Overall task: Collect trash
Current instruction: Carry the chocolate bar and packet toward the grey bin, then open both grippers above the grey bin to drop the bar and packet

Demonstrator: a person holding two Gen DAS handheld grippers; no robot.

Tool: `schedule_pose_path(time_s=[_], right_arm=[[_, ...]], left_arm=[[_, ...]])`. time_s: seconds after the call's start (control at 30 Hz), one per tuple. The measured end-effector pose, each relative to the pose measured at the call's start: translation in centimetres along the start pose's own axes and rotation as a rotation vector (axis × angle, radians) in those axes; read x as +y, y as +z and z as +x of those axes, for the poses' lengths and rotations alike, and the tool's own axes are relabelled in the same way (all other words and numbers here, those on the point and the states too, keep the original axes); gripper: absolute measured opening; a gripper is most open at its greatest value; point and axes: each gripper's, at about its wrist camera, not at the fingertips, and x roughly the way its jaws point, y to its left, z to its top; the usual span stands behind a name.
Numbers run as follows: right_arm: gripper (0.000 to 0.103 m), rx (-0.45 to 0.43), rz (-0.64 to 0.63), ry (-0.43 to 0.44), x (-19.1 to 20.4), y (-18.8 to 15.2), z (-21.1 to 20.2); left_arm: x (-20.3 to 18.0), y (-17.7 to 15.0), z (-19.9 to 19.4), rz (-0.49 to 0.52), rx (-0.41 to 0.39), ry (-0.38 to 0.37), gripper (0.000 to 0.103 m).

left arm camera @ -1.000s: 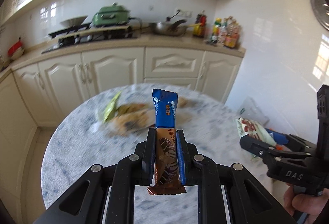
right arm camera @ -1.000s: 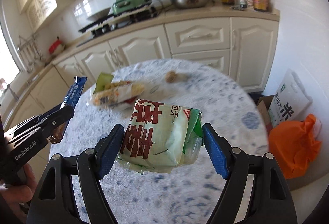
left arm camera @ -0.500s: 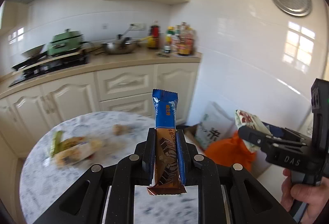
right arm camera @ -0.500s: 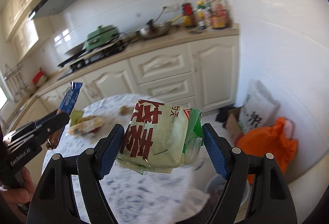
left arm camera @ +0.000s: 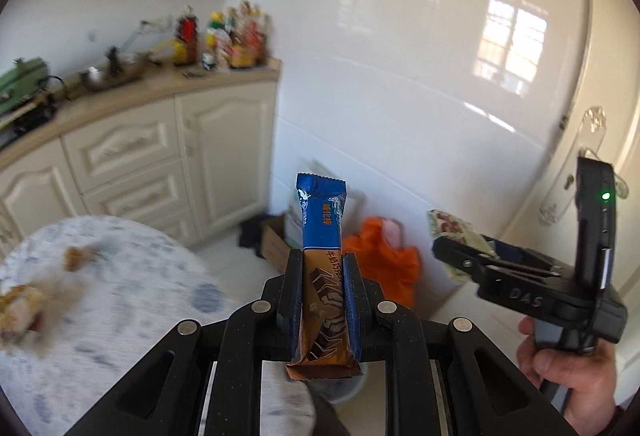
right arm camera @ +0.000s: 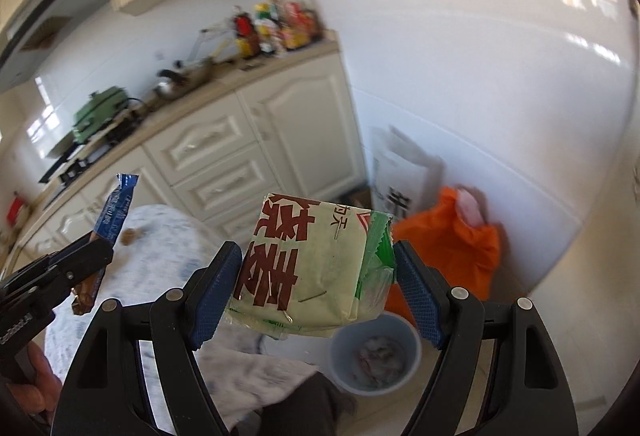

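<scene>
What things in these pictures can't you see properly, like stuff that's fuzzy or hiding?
- Scraps on the table, left wrist view: smeared by motion blur.
- Bin, right wrist view: contents blurred; in the left view the gripper covers most of it.
- Bottles on the counter: too small and blurry to read.
- White sack: blurred, partly behind the pale green packet.

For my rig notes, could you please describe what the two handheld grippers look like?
Both are matte black plastic with silver pivot rivets along the finger linkages and blue textured pads. The left gripper carries white "GenRobot.AI" lettering on its side, seen from the right wrist. The right gripper is marked "DAS", with an upright black module showing a green light. No cables or sleeves are clearly visible.
</scene>
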Motion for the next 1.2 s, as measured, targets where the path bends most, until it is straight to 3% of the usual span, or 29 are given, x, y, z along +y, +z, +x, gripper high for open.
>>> schedule_pose_path(time_s=[0.4, 0.67, 0.73, 0.77, 0.8, 0.87, 0.9, 1.0, 1.2], right_arm=[[0.079, 0.162, 0.102, -0.033, -5.6, -3.9, 7.0], [0.079, 0.227, 0.119, -0.03, -7.0, -5.0, 10.7], [0.082, 0.241, 0.126, -0.032, -7.3, -5.3, 11.3], [0.082, 0.254, 0.126, -0.031, -7.3, -5.5, 11.6], [0.085, 0.261, 0.127, -0.034, -7.5, -5.6, 11.8], [0.094, 0.257, 0.14, -0.048, -7.9, -5.8, 11.9], [0.099, 0.255, 0.146, -0.05, -8.1, -5.9, 11.8], [0.103, 0.25, 0.16, -0.087, -8.6, -5.9, 11.5], [0.103, 0.231, 0.17, -0.123, -8.3, -5.4, 10.3]], left_arm=[[-3.4, 1.7, 13.3, 0.011, 0.238, -0.054, 0.015], [-4.5, 2.6, 20.0, 0.029, 0.334, -0.061, 0.016], [-4.6, 2.9, 21.1, 0.041, 0.353, -0.065, 0.021], [-4.8, 2.9, 21.5, 0.046, 0.363, -0.064, 0.031], [-4.9, 3.0, 21.8, 0.052, 0.366, -0.056, 0.05], [-5.0, 3.1, 21.9, 0.062, 0.346, -0.032, 0.075], [-5.1, 3.4, 21.8, 0.067, 0.326, -0.015, 0.081], [-5.2, 3.2, 20.6, 0.077, 0.287, 0.027, 0.094], [-5.1, 4.1, 17.2, 0.062, 0.19, 0.078, 0.101]])
